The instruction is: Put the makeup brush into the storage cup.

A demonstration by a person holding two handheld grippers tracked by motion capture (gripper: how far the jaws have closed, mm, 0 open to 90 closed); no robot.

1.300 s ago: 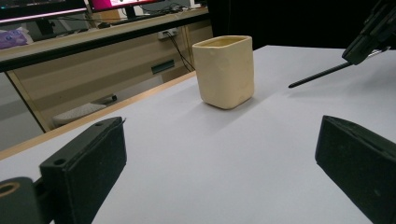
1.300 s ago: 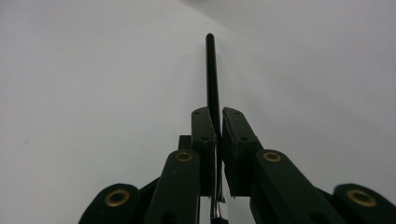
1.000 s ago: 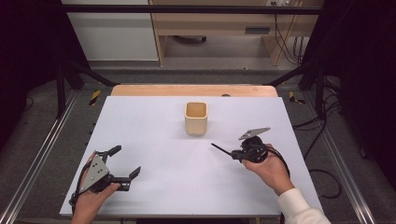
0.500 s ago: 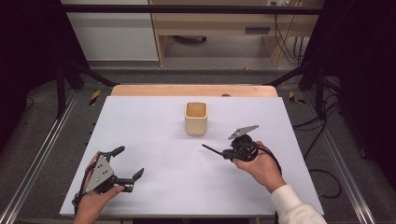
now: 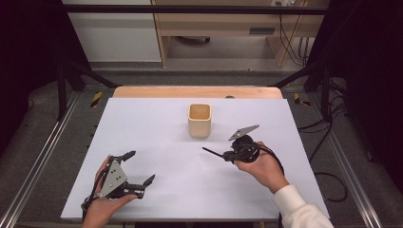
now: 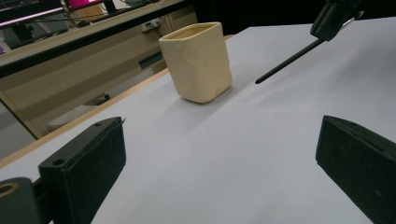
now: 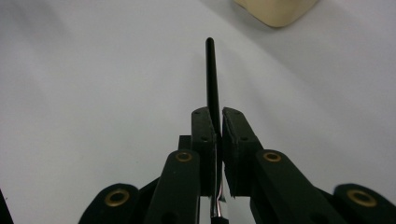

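Right tongs (image 5: 227,155) clamped on a thin black pen-like rod (image 5: 212,152), long axis level and pointing left, short of and below the cream square ceramic cup (image 5: 199,120) mid-counter (image 5: 157,118); left tongs (image 5: 139,167) apart, empty, farther away.

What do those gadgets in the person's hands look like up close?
Both are black. The left gripper carries a grey three-cornered plate with small holes; the right gripper has one too, plus a black cable trailing past a white sleeve. Its jaw links have brass-coloured pivots.
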